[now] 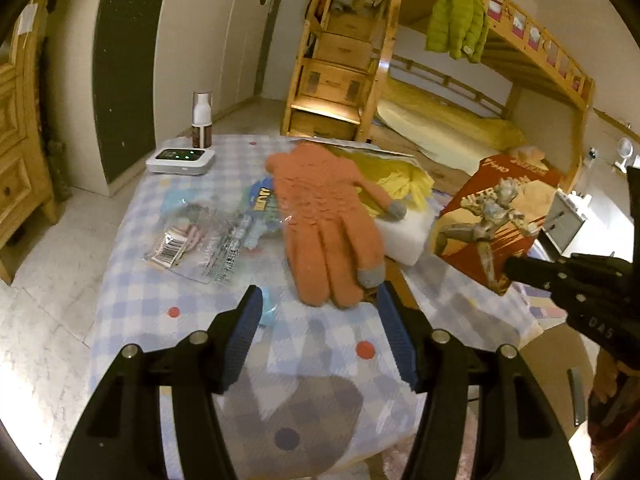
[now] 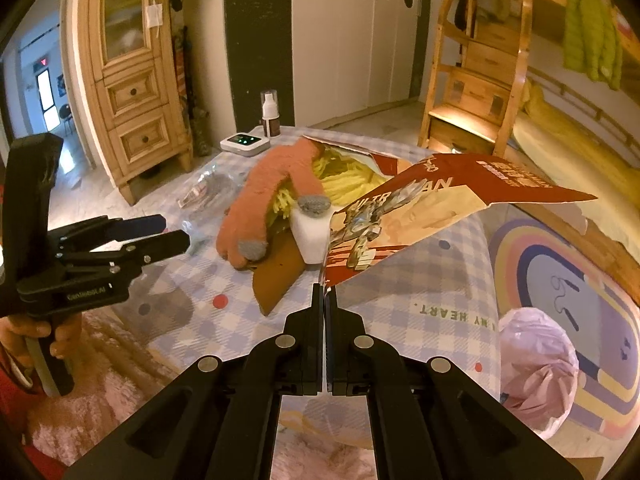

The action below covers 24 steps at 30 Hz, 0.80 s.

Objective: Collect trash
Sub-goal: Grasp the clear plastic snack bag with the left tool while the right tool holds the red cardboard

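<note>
checked cloth covers the whole table, and behind it there's a wooden bunk bed with a green jacket hanging off the rail. the biggest bit of trash is the red card sheet with the robot figure print: the right gripper has its jaws clenched on the sheet's lower corner, and the rest of it hangs in the air over the table's right side. an orange glove lies flat mid-table, its grey-tipped thumb resting on a white foam block, with yellow shredded stuff just behind. a clear plastic wrapper with a barcode sits left of the glove. the left gripper hovers right in front of the glove's fingertips, jaws spread, pads not pressing on anything. a pink bag sits on the floor by the table's right edge. at the far corner there's a small white box with green lights and a spray bottle behind it.
</note>
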Available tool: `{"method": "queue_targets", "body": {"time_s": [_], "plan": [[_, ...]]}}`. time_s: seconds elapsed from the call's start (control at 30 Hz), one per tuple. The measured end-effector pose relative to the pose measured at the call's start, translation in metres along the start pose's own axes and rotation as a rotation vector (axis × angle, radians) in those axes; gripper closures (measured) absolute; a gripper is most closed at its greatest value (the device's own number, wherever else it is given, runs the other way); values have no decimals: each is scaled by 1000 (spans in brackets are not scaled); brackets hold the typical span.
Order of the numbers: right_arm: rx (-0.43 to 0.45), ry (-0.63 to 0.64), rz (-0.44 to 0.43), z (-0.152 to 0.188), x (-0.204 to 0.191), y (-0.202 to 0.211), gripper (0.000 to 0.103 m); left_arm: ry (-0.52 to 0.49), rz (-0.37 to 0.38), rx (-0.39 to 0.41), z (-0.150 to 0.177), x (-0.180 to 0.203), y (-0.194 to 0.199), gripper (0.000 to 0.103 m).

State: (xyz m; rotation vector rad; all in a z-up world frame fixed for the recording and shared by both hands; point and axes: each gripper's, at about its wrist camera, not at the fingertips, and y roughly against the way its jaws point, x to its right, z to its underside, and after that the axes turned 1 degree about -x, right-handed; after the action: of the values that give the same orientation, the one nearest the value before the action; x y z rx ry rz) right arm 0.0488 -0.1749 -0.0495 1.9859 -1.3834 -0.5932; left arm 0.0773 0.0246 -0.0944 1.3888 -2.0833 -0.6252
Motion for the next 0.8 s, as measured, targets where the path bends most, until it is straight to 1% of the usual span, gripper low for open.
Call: {"method": "queue_targets", "body": {"time_s": [0.03, 0.07, 0.1, 0.13, 0.17, 0.2, 0.27, 0.33, 0.4, 0.47, 0.57, 0.63, 0.67, 0.8], "plan": [[0, 0, 1, 0, -1, 0, 103, 5, -20, 6, -1, -1, 0, 43], [1, 0, 1, 1, 0, 1, 103, 18, -48, 11, -2, -4, 0, 32], [0, 0, 1, 0, -1, 0, 103, 39, -101, 18, -5, -8, -3, 27], [0, -1, 1, 0, -1, 0, 103, 53, -153, 18, -7, -13, -8, 25], [-1, -2, 1, 0, 0, 0, 103, 50, -204, -3, -10, -16, -17, 25], [-1, -4, 0, 0, 0, 0, 103, 42, -228, -22, -12, -15, -22, 25], [-2, -7, -3, 0, 0, 1, 103, 13, -265, -77, -14, -13, -39, 25], [0, -9, -5, -1, 0, 1, 103, -29, -296, -116, -14, -9, -52, 25], [1, -14, -8, -1, 2, 1, 103, -47, -325, -148, -13, -8, -61, 25], [4, -19, -10, -2, 3, 2, 103, -21, -337, -164, -13, -14, -65, 25], [8, -22, -17, -2, 5, 2, 103, 19, -328, -151, -11, -25, -62, 25], [8, -22, -20, -1, 5, 1, 103, 21, -337, -168, -10, -29, -66, 25], [7, -23, -22, -1, 4, 0, 103, 21, -336, -161, -9, -30, -66, 25], [6, -24, -30, -1, 5, 0, 103, 36, -315, -163, -10, -34, -67, 25]]}}
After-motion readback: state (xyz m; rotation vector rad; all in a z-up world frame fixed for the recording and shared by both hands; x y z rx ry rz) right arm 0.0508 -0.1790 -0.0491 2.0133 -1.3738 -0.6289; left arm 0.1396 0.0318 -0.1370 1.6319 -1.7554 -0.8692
